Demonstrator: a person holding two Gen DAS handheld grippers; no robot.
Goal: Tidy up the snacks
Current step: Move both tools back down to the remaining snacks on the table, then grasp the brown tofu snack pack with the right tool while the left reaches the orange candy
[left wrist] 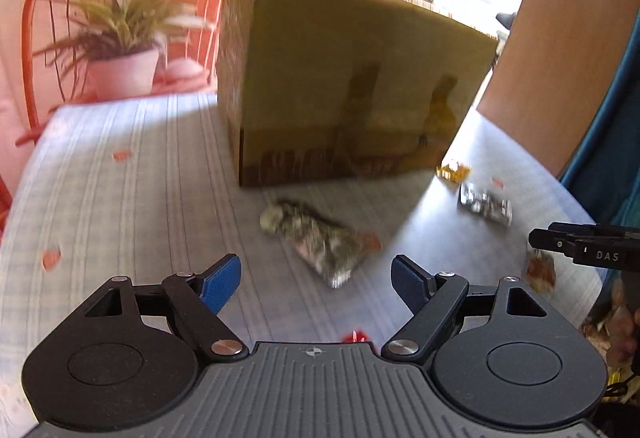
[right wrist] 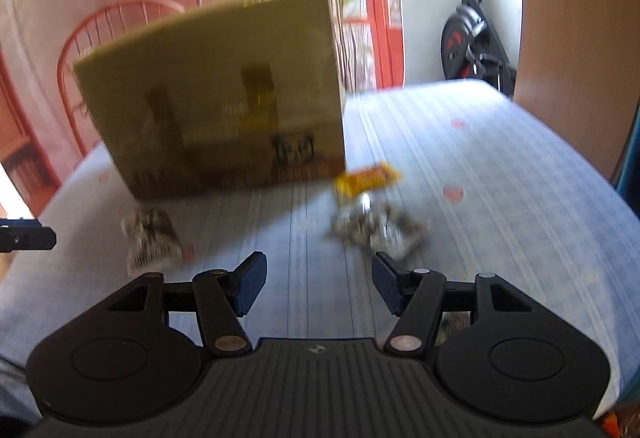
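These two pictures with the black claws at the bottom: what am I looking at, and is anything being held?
Each picture comes from a camera mounted on a hand-held gripper, looking along its two blue-padded fingers. One shows the left gripper, the other the right gripper. Both are open and hold nothing. Ahead on the striped tablecloth stands a cardboard box. In front of it lie wrapped snacks: a speckled packet, a silvery packet and a yellow wrapper. The images are blurred.
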